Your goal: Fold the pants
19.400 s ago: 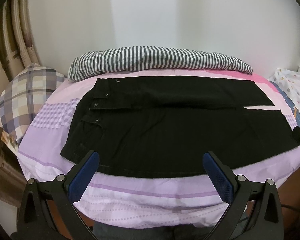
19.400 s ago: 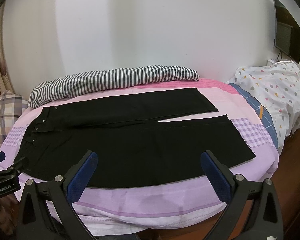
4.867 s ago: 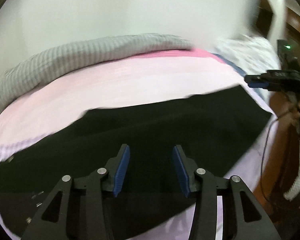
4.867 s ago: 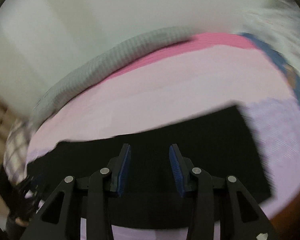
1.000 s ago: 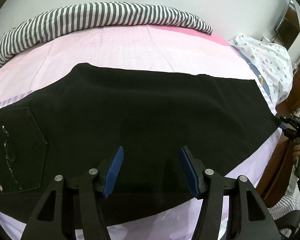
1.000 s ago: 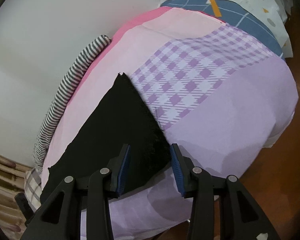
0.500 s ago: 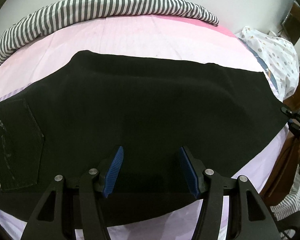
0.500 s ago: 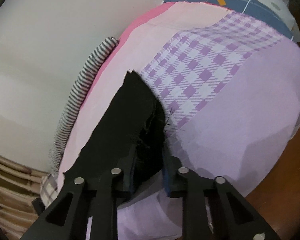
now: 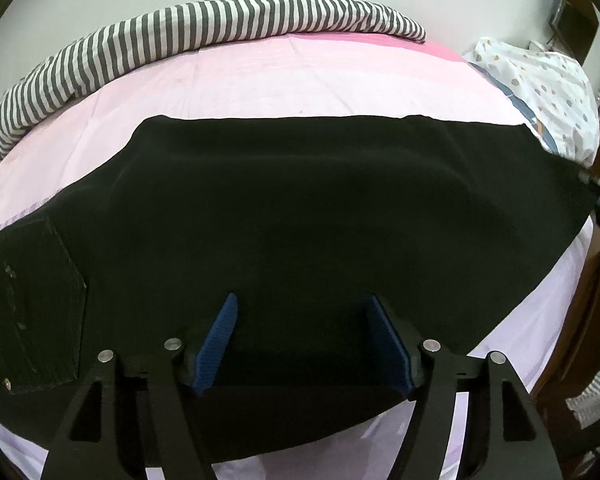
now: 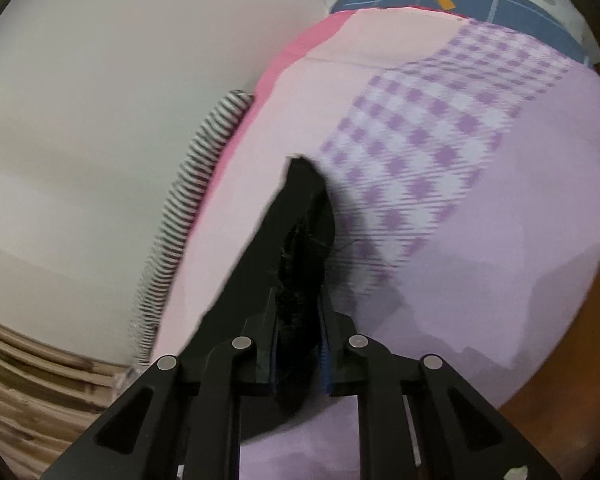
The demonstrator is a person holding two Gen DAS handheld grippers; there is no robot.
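Black pants (image 9: 308, 216) flat on pink-lilac bedsheet (image 9: 300, 80), legs stacked lengthwise, back pocket (image 9: 32, 304) at left.

Left gripper (image 9: 302, 336): jaws spread, over near edge at mid-leg, holding nothing.

Right gripper (image 10: 298, 344): jaws pressed on hem end, cloth bunched between pads; view blurred, probably both layers.

Fabric looks denim-like: limp, fairly heavy, not slippery. Best grips: hem corners, waistband.

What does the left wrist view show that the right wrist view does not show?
Only the left wrist view shows the pants' back pocket, the open left claw over the cloth, and the dotted white bedding. Only the right wrist view shows the right claw shut on the pants' hem end, and the purple checked patch. Both show the black pants, pink sheet and striped blanket.
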